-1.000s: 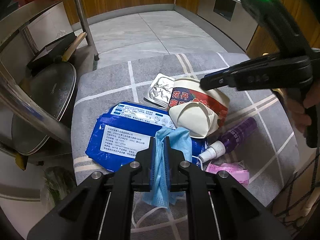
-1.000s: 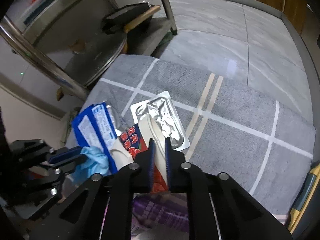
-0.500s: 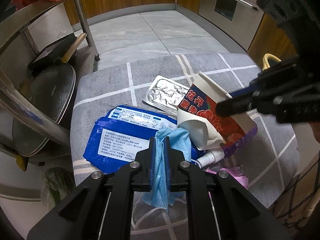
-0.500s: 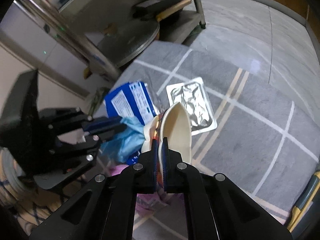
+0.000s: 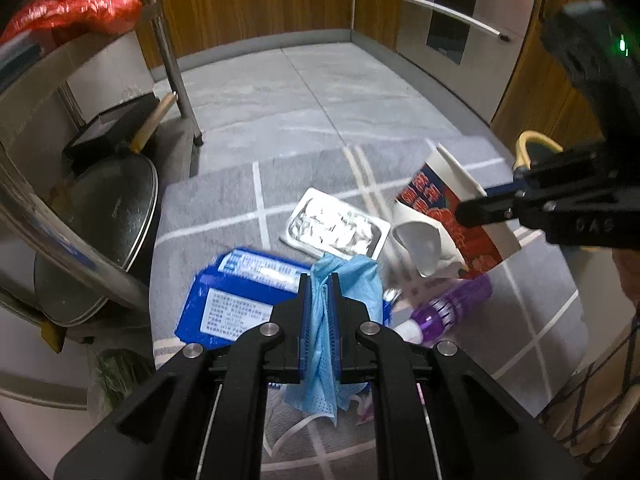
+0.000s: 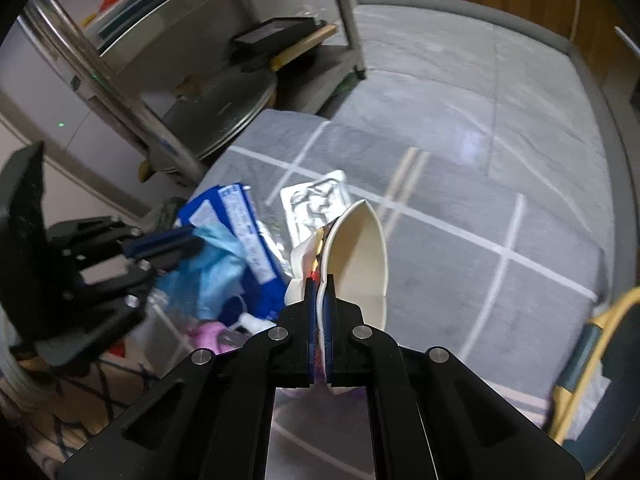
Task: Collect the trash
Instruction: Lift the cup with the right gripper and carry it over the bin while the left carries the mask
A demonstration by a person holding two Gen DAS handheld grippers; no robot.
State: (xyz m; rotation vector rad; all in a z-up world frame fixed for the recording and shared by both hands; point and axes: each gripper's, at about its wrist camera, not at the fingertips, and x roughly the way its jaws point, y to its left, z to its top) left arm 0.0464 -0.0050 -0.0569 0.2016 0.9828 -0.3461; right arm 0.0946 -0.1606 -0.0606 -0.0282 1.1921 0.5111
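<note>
My left gripper (image 5: 319, 280) is shut on a light blue face mask (image 5: 352, 276), which hangs crumpled between its pads above the grey checked cloth (image 5: 224, 208). My right gripper (image 6: 319, 282) is shut on the rim of a crushed paper cup (image 6: 360, 256), white inside, red and blue outside (image 5: 444, 224), and holds it off the cloth. Still lying on the cloth are a blue wet-wipe pack (image 5: 236, 300), a silver foil blister sheet (image 5: 336, 228), a purple spray bottle (image 5: 448, 308) and a pink wrapper (image 6: 208, 332).
A steel rack (image 5: 80, 256) with a round pan lid (image 5: 104, 232) and a black box stands left of the cloth. Red bags (image 5: 76, 12) sit on its top shelf. Grey tiled floor (image 5: 320, 92), wooden cabinets and an oven front lie beyond. A yellow-rimmed bin (image 6: 592, 360) is at right.
The right gripper has lifted the crushed cup off the pile and carried it up and to the right. The left gripper has risen a little with the mask, uncovering more of the foil sheet.
</note>
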